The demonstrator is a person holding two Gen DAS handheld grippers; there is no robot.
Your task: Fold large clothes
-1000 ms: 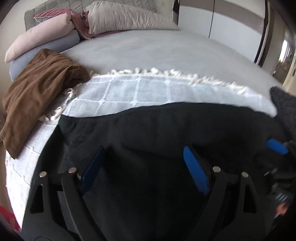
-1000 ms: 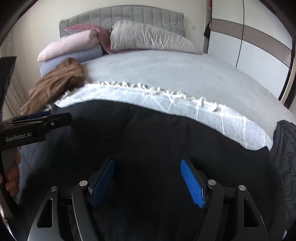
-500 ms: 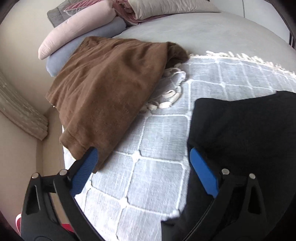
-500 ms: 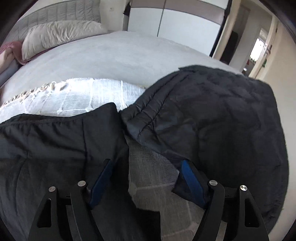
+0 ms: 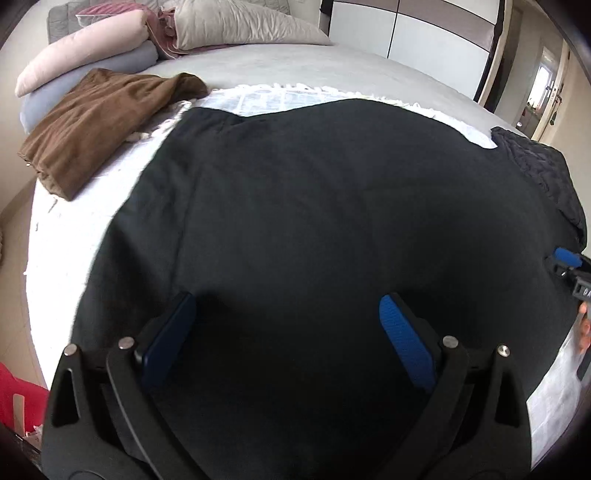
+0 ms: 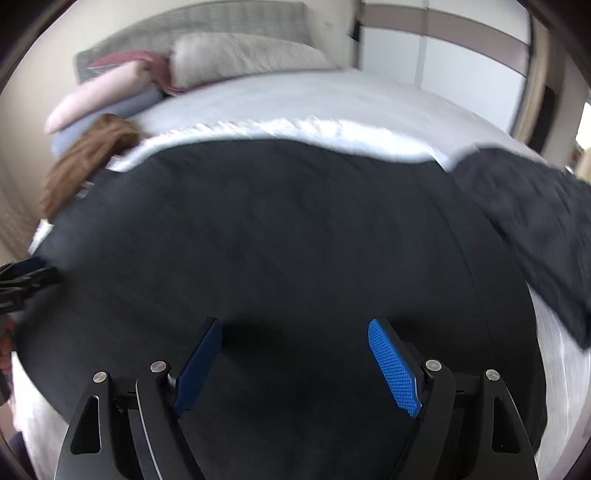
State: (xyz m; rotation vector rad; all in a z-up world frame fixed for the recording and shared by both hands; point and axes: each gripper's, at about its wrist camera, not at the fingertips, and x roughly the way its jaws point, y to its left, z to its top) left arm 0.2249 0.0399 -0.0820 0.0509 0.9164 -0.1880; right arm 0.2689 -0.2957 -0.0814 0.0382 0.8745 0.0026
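A: What is far ahead of the fingers?

B: A grey padded headboard (image 5: 55,18) with pillows (image 5: 240,26) against a cream wall.

A: And to the right of them?

B: A white wardrobe (image 5: 424,48), then a bright doorway (image 5: 543,88).

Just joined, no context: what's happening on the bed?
A person with a gripper in each hand is folding clothes on a bed. A large black garment lies spread over a white fringed throw. The left gripper is open above it; the right gripper is opening, gripping nothing. A brown garment and a dark quilted jacket lie alongside.
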